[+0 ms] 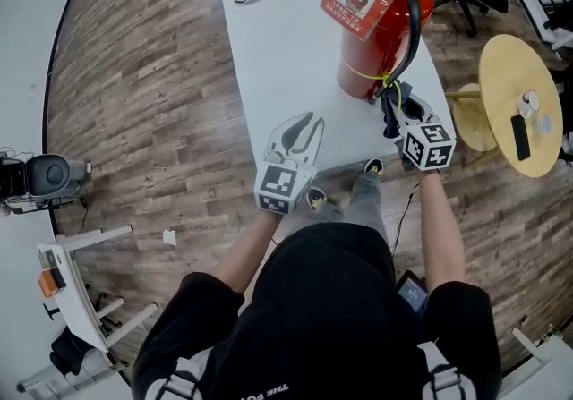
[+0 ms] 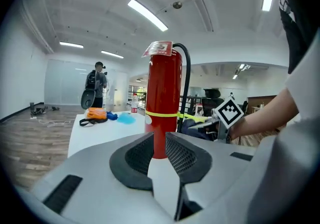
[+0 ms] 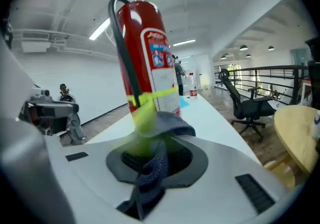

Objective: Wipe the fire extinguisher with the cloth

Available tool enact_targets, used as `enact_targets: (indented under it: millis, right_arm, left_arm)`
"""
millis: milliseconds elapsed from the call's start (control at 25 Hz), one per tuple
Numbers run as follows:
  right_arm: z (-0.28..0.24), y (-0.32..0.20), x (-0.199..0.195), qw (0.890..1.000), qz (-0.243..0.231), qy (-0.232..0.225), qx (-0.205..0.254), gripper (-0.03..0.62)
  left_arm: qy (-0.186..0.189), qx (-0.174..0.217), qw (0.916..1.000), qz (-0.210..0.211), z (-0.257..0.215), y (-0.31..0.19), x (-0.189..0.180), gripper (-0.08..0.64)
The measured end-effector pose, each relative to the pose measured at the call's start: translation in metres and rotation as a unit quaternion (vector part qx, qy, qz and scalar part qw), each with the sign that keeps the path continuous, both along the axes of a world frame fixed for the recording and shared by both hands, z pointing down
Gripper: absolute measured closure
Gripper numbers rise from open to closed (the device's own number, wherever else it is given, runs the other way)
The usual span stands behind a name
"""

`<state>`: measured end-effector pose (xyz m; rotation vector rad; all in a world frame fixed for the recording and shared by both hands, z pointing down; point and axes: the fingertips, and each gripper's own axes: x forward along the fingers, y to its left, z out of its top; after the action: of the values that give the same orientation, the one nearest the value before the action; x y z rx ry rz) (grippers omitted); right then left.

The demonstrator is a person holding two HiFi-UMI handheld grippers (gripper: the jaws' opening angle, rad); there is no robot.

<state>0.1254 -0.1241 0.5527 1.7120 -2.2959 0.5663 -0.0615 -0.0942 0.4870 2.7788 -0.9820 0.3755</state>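
Two grippers are hovering at the near edge of the white counter [image 1: 286,49], where the red fire extinguisher [image 1: 380,31] is standing upright at about 1 o'clock from the person. The right gripper [image 1: 400,110] is clamping its jaws on the dark blue cloth [image 1: 389,119] and is presenting it low on the cylinder's 6 o'clock side, just beside the yellow band [image 1: 365,73]; contact with the cylinder cannot be confirmed. The left gripper [image 1: 303,131] is pointing toward the extinguisher from its 8 o'clock side, clear of it, with its jaws standing slightly apart and gripping nothing.
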Motion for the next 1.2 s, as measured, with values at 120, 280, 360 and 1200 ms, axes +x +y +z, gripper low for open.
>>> enact_targets:
  millis: [120, 280, 360, 1200]
  right_arm:
    - [0.048, 0.0, -0.026, 0.998, 0.054, -0.004, -0.033, 0.518]
    - [0.064, -0.005, -0.029, 0.978, 0.198, -0.064, -0.029, 0.517]
    - [0.067, -0.005, -0.039, 0.968, 0.238, -0.073, -0.032, 0.518]
    - [0.036, -0.098, -0.116, 0.951, 0.3, -0.051, -0.063, 0.518]
  left_arm:
    - [0.001, -0.006, 0.9999, -0.009, 0.004, 0.003, -0.017, 0.494]
    - [-0.009, -0.011, 0.9996, -0.022, 0.011, 0.01, -0.045, 0.494]
    - [-0.007, -0.02, 0.999, -0.038, 0.018, 0.009, -0.059, 0.494]
    - [-0.006, -0.022, 0.9903, -0.137, 0.022, 0.012, -0.14, 0.494]
